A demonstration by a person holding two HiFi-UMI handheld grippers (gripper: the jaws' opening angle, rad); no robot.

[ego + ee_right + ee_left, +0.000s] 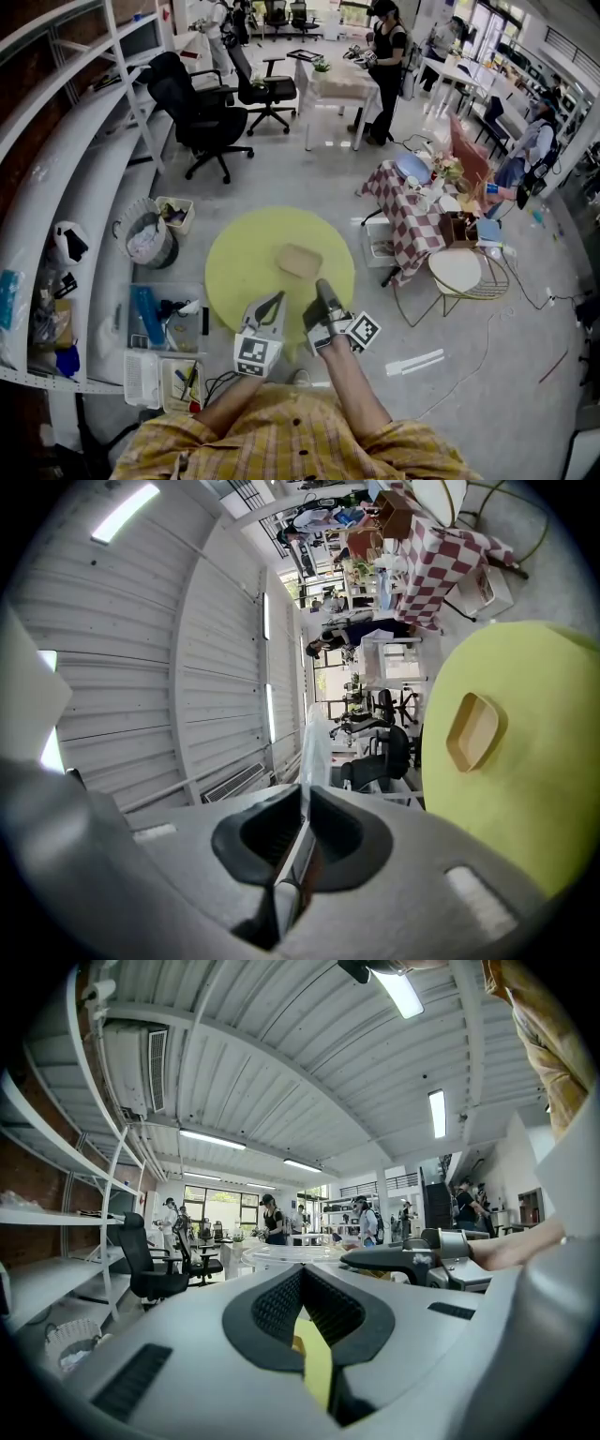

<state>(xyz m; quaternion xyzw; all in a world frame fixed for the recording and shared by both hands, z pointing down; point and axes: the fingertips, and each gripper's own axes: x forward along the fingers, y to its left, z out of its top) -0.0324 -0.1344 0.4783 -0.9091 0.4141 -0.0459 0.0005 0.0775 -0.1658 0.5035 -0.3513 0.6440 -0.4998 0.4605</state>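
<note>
A round yellow-green table (234, 267) stands below me, with a shallow tan tray (300, 260) lying near its middle. My left gripper (277, 298) and right gripper (322, 286) hover side by side over the table's near edge. In the right gripper view, the right gripper (307, 794) is shut on a thin clear plastic bag (315, 747) that sticks out past the jaws. The tray (473, 730) and table (525, 799) lie beyond it. In the left gripper view, the left gripper (300, 1274) has its tips together at the near rim of the clear plastic (300, 1252). The right gripper (352, 1258) is close by.
Left of the table are a lined waste bin (147, 239), floor crates of tools (164, 323) and long white shelves (56, 169). To the right stand a checkered-cloth table (408, 211) and a small white round table (457, 270). Office chairs (202, 112) and people (386, 56) are farther back.
</note>
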